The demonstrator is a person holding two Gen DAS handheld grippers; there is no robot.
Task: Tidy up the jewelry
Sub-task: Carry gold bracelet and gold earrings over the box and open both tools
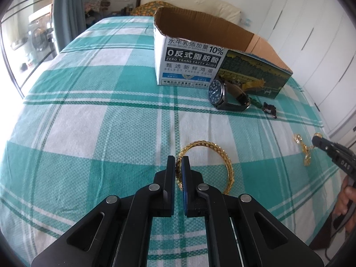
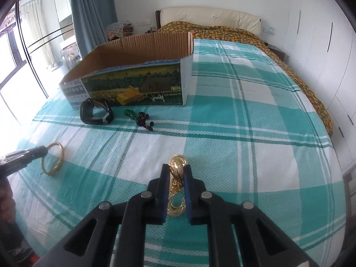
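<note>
My left gripper (image 1: pixel 178 161) is shut on the near left rim of a gold bangle (image 1: pixel 222 153) that lies on the checked bedspread; both also show in the right wrist view (image 2: pixel 54 158). My right gripper (image 2: pixel 176 169) is shut on a gold ornament of linked oval pieces (image 2: pixel 176 202), also seen in the left wrist view (image 1: pixel 306 153). An open cardboard box (image 1: pixel 189 51) stands farther back on the bed (image 2: pixel 138 66). A dark wristwatch (image 1: pixel 224 94), a green bead piece (image 2: pixel 129 113) and dark beads (image 2: pixel 143 120) lie in front of the box.
The teal and white checked bedspread (image 1: pixel 100 122) covers the bed. An orange patterned blanket (image 2: pixel 233 33) and a cream headboard (image 2: pixel 209 16) are at the far end. White wardrobe doors (image 2: pixel 322 55) stand on the right, a curtain (image 2: pixel 91 11) and window on the left.
</note>
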